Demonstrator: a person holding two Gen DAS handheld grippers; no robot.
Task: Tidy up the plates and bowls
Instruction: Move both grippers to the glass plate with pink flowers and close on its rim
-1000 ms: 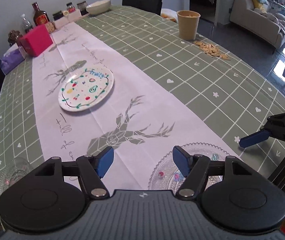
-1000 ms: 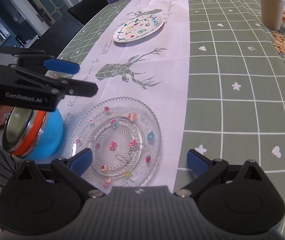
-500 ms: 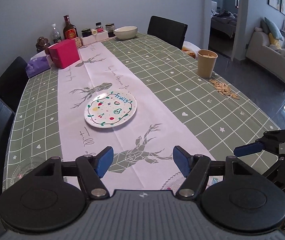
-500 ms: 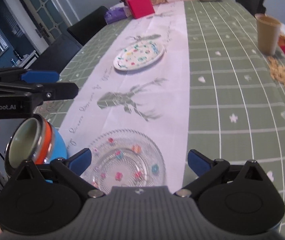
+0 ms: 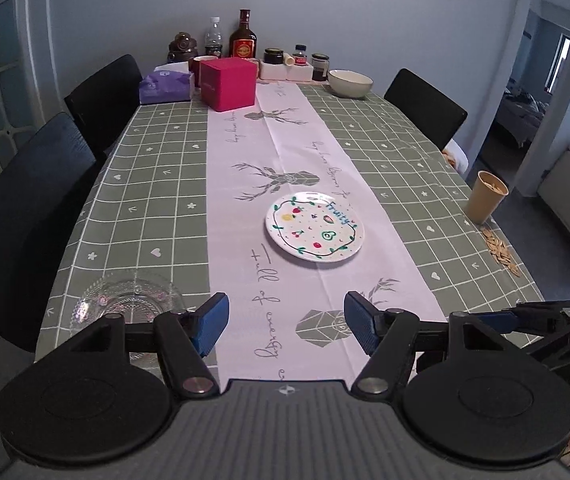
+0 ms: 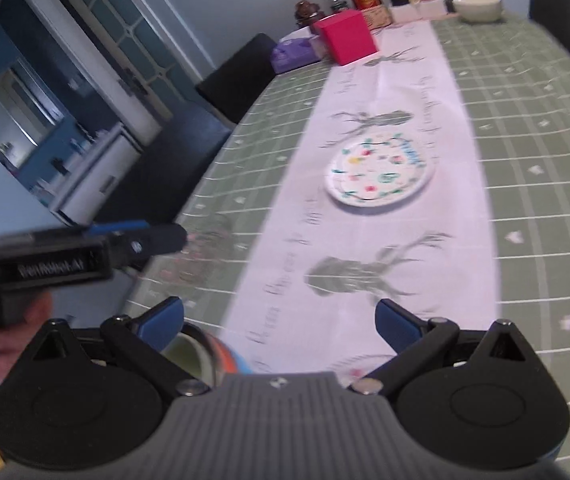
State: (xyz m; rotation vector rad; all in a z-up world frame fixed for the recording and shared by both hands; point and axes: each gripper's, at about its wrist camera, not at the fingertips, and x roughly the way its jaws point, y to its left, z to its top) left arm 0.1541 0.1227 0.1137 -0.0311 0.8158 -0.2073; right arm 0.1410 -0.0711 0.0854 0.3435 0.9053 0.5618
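A white plate (image 5: 315, 227) painted with fruit lies on the pale runner mid-table; it also shows in the right wrist view (image 6: 379, 171). A clear glass dish (image 5: 129, 300) sits near the front left edge, just left of my left gripper (image 5: 285, 326), which is open and empty above the runner. A cream bowl (image 5: 350, 83) stands at the far end. My right gripper (image 6: 279, 322) is open and empty above the near edge; a blue and orange cup (image 6: 205, 356) sits under its left finger. The right wrist view is blurred.
A pink box (image 5: 227, 83), purple tissue pack (image 5: 166, 87), bottles and jars (image 5: 243, 40) crowd the far end. A tan cup (image 5: 485, 197) and scattered seeds (image 5: 501, 250) sit at the right edge. Black chairs (image 5: 17, 220) flank the table.
Both grippers have lifted and pulled back toward the near edge, tilting up. The glass plate that lay under the right gripper is almost out of view. Both stay open.
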